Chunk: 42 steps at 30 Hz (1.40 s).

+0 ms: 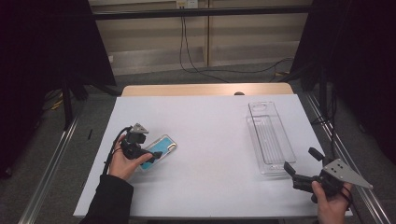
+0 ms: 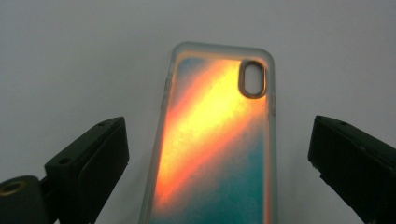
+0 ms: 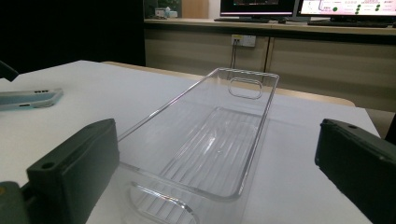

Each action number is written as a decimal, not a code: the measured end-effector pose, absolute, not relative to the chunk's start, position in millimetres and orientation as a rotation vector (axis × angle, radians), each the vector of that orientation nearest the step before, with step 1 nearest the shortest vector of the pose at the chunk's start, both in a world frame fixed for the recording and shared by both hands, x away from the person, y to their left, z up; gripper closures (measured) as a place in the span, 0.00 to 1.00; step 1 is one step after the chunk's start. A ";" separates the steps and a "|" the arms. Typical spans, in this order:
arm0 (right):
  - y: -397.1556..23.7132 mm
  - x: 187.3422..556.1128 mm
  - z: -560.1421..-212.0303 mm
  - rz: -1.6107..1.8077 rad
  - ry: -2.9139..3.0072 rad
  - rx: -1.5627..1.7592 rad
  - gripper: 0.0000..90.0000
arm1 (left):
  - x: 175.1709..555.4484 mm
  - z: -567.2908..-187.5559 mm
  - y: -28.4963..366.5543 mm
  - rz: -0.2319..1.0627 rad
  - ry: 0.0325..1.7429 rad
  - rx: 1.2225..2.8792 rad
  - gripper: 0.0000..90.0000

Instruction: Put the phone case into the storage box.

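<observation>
Two tongs gape wide: left (image 2: pixel 217 154) astride phone case (image 2: pixel 217 140), right (image 3: pixel 219 172) facing empty clear bin (image 3: pixel 219 154).

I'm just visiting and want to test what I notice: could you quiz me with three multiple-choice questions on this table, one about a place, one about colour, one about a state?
1. Where does the clear plastic bin lie on the table?
A. on the person's right side
B. on the person's left side
C. under the phone case

2. Which colours show on the phone case?
A. black and white
B. orange and teal
C. purple and green

3. How do the jaws of the left hand-held gripper stand?
A. shut on the case
B. shut on nothing
C. open, one each side of the case

Answers:
1 A, it lies near the right hand-held gripper.
2 B, an orange band crosses teal.
3 C, gaps show on both sides.
</observation>
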State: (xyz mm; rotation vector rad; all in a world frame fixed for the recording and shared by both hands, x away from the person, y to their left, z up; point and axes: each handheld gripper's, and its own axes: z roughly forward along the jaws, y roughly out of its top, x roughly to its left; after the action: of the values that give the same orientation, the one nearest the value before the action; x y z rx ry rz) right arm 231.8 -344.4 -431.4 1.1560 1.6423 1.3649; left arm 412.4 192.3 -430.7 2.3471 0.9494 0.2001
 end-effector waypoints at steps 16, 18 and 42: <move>-344.5 232.1 -431.7 1.362 1.644 1.155 0.00 | 415.0 -440.8 186.5 0.147 0.927 2.489 0.07; -344.5 231.9 -431.6 1.363 1.643 1.156 0.00 | 414.8 -442.4 184.8 0.146 0.927 2.501 0.08; -343.5 231.7 -431.7 1.363 1.647 1.154 0.00 | 417.6 -445.1 177.1 0.139 0.950 2.572 0.14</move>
State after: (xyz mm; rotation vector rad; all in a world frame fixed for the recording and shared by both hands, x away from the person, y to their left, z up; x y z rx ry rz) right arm 231.7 -343.5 -431.7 1.1539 1.6474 1.3629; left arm 417.6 177.1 -445.1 2.5717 0.9501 0.1386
